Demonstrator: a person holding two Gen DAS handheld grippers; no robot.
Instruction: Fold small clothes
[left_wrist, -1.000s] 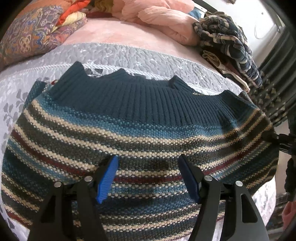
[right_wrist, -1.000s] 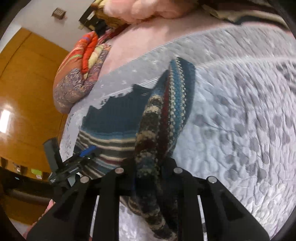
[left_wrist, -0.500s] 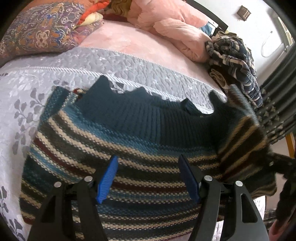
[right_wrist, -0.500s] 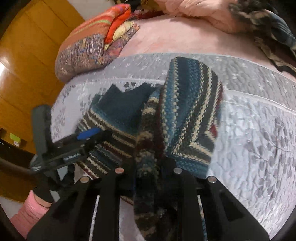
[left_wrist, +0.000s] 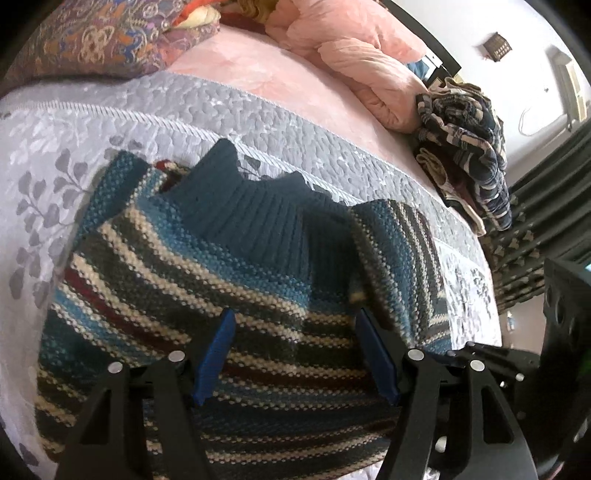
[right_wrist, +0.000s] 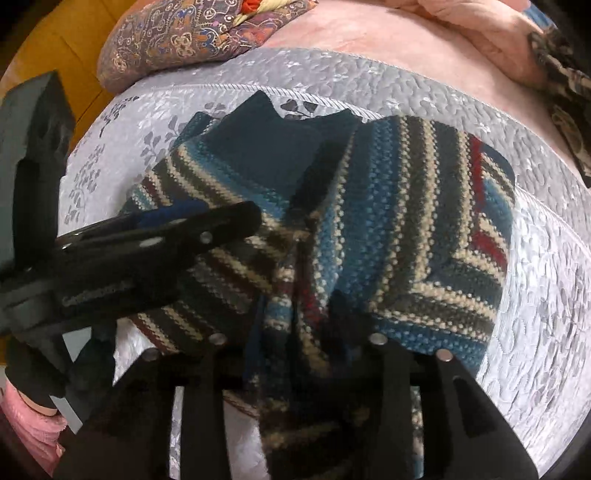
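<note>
Grey quilted bed (left_wrist: 280, 110); striped sweater (left_wrist: 207, 288) lies flat mid-bed, its right side folded over. My right gripper (right_wrist: 295, 332) is clenched on a fabric bunch hiding its fingertips. My left gripper (left_wrist: 295, 350) is spread, empty. Free quilt far right.

Grey quilted bedspread (left_wrist: 280, 122) with leaf print lay over a pink sheet (left_wrist: 266, 70), with a patterned cushion (left_wrist: 92, 40), pink duvet (left_wrist: 362, 62), and heaped dark patterned clothes (left_wrist: 465, 147) behind.

Striped knit sweater (left_wrist: 207, 280) (right_wrist: 406, 229), teal ribbed collar with blue, cream, grey and red bands, lies flat on the bed's grey quilt (left_wrist: 288, 125); its right side is folded over the middle.
</note>
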